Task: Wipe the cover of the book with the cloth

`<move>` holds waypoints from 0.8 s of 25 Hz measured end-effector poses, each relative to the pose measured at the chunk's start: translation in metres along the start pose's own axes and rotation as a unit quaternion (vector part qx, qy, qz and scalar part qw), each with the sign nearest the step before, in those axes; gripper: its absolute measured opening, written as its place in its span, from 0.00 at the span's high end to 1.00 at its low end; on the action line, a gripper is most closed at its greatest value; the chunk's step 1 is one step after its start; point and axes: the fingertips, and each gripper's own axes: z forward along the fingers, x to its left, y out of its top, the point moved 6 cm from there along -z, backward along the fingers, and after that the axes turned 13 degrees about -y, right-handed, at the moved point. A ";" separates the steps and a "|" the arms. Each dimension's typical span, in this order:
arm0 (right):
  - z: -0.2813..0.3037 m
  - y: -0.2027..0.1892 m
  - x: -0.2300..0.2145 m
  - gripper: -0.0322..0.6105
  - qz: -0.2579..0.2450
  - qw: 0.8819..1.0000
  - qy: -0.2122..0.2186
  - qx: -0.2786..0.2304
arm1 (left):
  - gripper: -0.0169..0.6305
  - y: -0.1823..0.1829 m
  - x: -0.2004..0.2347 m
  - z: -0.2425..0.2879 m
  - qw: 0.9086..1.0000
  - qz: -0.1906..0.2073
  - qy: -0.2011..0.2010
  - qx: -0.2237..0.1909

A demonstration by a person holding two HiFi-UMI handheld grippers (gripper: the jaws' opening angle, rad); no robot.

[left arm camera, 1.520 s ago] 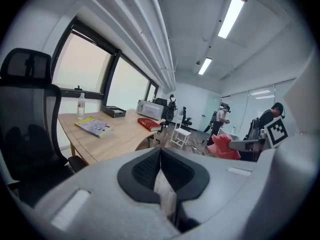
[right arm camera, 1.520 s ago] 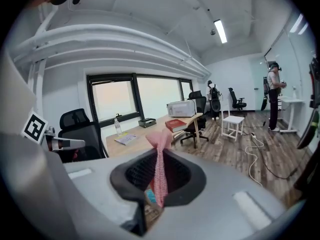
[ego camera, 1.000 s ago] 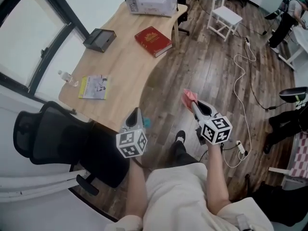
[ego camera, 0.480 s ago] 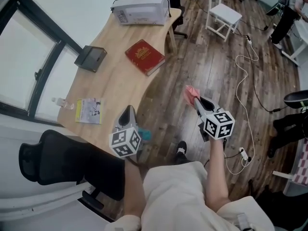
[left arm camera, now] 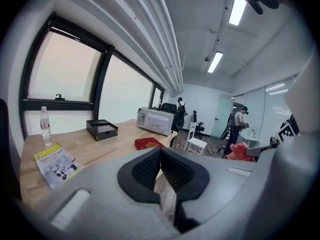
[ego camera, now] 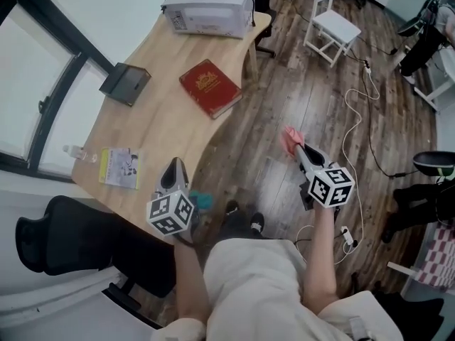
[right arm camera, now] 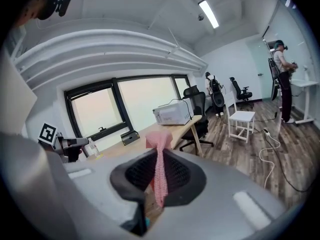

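Note:
A red book (ego camera: 210, 87) with a gold emblem lies flat near the right edge of the wooden desk (ego camera: 163, 130); it also shows in the left gripper view as a red book (left arm camera: 148, 143). My right gripper (ego camera: 297, 148) hangs over the floor right of the desk, shut on a pink cloth (ego camera: 290, 138), whose strip (right arm camera: 159, 170) runs between the jaws. My left gripper (ego camera: 173, 170) hovers at the desk's near edge, shut with nothing in it; its jaws meet in the left gripper view (left arm camera: 161, 173).
On the desk stand a white printer (ego camera: 208, 7), a black box (ego camera: 124, 83), a leaflet (ego camera: 119, 167) and a water bottle (ego camera: 79, 153). A black office chair (ego camera: 85, 240) sits at lower left. A white stool (ego camera: 333, 23) and cables (ego camera: 359, 109) lie on the wood floor.
The view has shifted closer to the desk. Both grippers keep their grip state; the left one has drifted left along the desk edge, the right one slightly right.

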 end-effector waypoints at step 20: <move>0.279 0.149 0.016 0.90 -0.106 0.994 0.030 0.015 | 0.96 0.094 0.149 0.236 0.997 -0.059 0.020 -0.035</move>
